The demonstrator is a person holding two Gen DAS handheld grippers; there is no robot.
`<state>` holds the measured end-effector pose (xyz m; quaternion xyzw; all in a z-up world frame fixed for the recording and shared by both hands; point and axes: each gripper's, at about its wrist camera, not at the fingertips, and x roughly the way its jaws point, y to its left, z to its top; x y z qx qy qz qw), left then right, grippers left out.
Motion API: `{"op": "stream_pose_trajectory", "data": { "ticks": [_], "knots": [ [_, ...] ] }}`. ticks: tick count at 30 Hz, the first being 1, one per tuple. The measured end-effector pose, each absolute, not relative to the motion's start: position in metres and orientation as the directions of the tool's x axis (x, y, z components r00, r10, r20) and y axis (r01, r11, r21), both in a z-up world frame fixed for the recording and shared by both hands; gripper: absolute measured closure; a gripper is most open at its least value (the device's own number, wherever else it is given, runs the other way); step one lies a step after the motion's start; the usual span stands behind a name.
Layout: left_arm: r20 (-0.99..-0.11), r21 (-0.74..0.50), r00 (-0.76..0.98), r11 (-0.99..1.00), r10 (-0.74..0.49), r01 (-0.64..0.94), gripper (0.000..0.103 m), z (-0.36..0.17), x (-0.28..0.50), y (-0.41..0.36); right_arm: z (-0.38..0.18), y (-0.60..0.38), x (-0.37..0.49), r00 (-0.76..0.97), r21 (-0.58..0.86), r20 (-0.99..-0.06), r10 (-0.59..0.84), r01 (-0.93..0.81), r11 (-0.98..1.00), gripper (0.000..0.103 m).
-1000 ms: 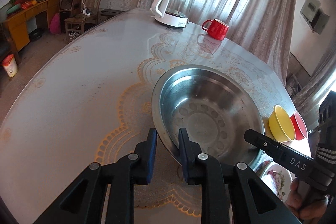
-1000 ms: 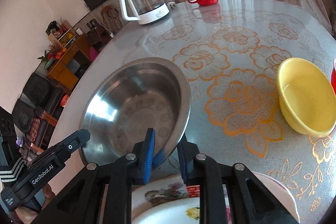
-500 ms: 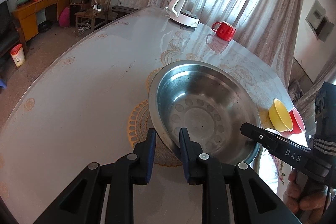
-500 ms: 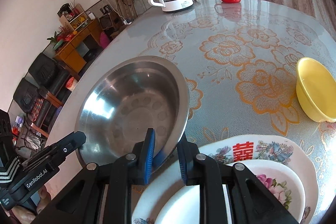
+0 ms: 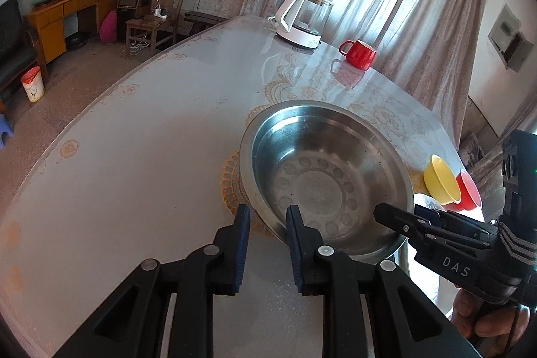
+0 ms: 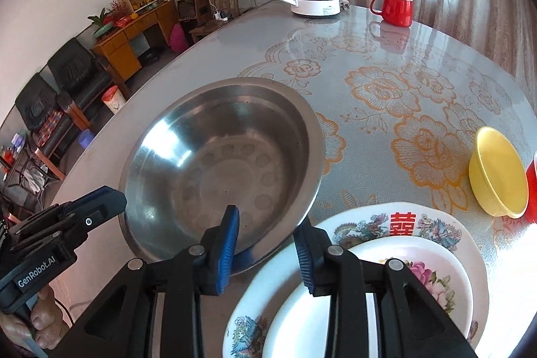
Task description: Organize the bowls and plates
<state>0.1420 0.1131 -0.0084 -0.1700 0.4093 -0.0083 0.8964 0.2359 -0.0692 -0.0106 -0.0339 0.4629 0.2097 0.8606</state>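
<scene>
Between both jaws, steel basin (image 5: 327,176) upright.

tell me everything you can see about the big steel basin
The steel basin is a wide, round, shiny metal bowl with a flat rolled rim and a ring of pressed circles around its base. It is empty and upright on the table, beside the stacked floral plates. The left gripper pinches its near rim. The right gripper straddles the opposite rim, its jaws opening and pads off the metal.
</scene>
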Motion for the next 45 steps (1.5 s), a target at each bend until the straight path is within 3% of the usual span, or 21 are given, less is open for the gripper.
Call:
{"op": "stream_pose_trajectory", "data": {
  "ticks": [5, 13, 16, 21, 24, 45],
  "knots": [
    [-0.718, -0.292, 0.685, 0.947, -0.121, -0.138, 0.078, -0.003, 0.136, 0.117, -0.008, -0.071, 0.227, 0.483, 0.105, -0.823, 0.298, -0.387, 0.916, 0.058],
    [-0.693, -0.266, 0.714, 0.956, -0.099, -0.125, 0.074, 0.008, 0.13, 0.113, -0.003, -0.092, 0.211, 0.513, 0.149, -0.79, 0.334, -0.369, 0.917, 0.058],
    [-0.689, -0.245, 0.719, 0.964, -0.096, -0.107, 0.067, 0.012, 0.13, 0.107, 0.003, -0.106, 0.204, 0.542, 0.177, -0.765, 0.349, -0.344, 0.922, 0.058],
    [-0.676, -0.221, 0.729, 0.973, -0.109, -0.059, 0.066, 0.019, 0.132, 0.089, 0.012, -0.138, 0.197, 0.597, 0.226, -0.723, 0.347, -0.27, 0.936, 0.058],
    [-0.661, -0.197, 0.741, 0.98, -0.117, -0.021, 0.059, 0.025, 0.133, 0.075, 0.014, -0.161, 0.194, 0.625, 0.252, -0.711, 0.323, -0.203, 0.946, 0.058],
    [-0.677, -0.039, 0.712, 0.975, -0.186, 0.218, 0.052, 0.033, 0.162, -0.036, 0.006, -0.288, 0.183, 0.715, 0.36, -0.672, 0.194, 0.086, 0.929, 0.058]
  ]
}}
